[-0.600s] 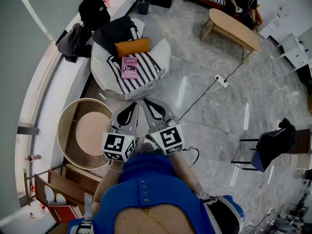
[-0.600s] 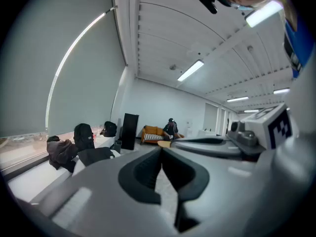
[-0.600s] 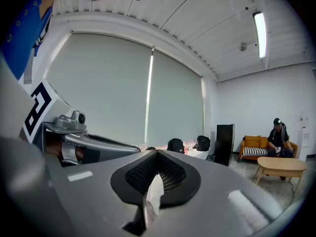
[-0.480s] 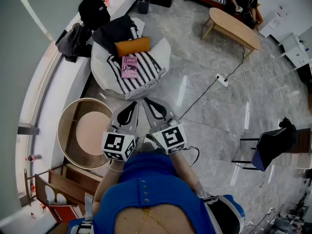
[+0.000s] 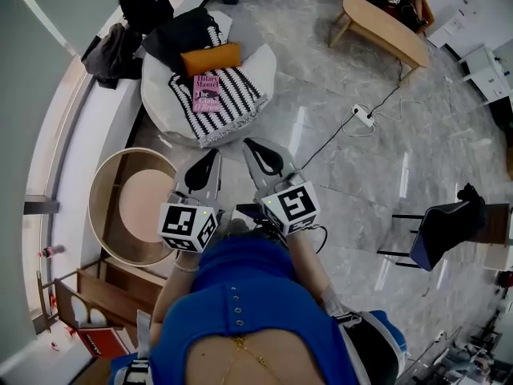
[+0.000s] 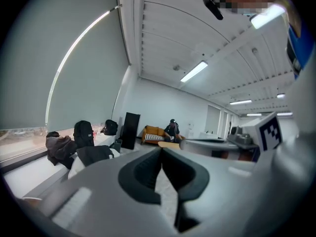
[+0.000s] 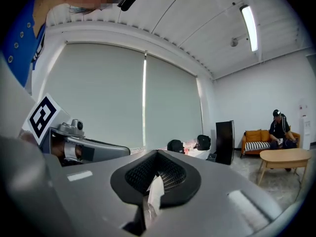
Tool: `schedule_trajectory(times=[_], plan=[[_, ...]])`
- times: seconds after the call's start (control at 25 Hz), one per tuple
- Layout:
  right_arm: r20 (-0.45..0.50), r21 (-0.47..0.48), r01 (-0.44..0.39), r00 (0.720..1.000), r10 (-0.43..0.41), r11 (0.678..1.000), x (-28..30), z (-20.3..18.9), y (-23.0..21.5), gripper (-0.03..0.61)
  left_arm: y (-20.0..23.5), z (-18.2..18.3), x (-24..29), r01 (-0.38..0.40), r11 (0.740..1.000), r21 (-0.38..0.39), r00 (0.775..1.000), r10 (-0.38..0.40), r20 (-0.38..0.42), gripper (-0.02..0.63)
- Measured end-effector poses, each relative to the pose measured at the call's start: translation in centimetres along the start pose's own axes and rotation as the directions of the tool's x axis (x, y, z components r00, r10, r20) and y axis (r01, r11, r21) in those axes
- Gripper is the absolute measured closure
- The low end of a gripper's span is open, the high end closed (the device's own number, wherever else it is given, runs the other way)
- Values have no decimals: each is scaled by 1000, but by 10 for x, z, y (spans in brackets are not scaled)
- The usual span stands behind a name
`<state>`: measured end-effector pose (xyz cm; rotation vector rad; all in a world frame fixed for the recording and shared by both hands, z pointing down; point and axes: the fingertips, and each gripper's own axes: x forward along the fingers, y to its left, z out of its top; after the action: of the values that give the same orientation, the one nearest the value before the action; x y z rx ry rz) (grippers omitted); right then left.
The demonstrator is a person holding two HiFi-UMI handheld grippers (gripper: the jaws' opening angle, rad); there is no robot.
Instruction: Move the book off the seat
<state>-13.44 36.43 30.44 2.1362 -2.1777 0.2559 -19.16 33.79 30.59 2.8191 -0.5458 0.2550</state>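
Well ahead of left tongs [image 5: 212, 156] and right tongs [image 5: 250, 144], both shut empty: book [image 5: 206, 92] on the seat [image 5: 160, 112].

I get bright, even light from ceiling lamps [image 7: 248, 26]; pale streaks of glare lie on the glossy floor [image 5: 353, 175] right of the seat [image 5: 158, 109]. Edges bend and darken; the nearest foreground is soft.

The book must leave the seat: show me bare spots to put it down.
Bare: the round table beside the seat; the floor between seat and power strip; the ledge below the jacket. Crowded: the seat itself, with book, blanket, cushion and dark clothes.
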Motion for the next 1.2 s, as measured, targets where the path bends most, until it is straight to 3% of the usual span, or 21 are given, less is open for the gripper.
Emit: schedule_trajectory(times=[0.6, 0.92, 1.2], plan=[[-8, 21, -37, 999, 38, 999, 7, -6, -39, 577, 2, -7, 37, -51, 998, -37, 999, 51, -16, 611], [-8, 35, 18, 1000, -18, 999, 29, -10, -73, 577, 51, -10, 62, -96, 994, -56, 995, 94, -35, 612], [-30, 23, 58, 998, -58, 998, 99, -11, -118, 577, 117, -2, 134, -81, 993, -87, 996, 79, -33, 612]])
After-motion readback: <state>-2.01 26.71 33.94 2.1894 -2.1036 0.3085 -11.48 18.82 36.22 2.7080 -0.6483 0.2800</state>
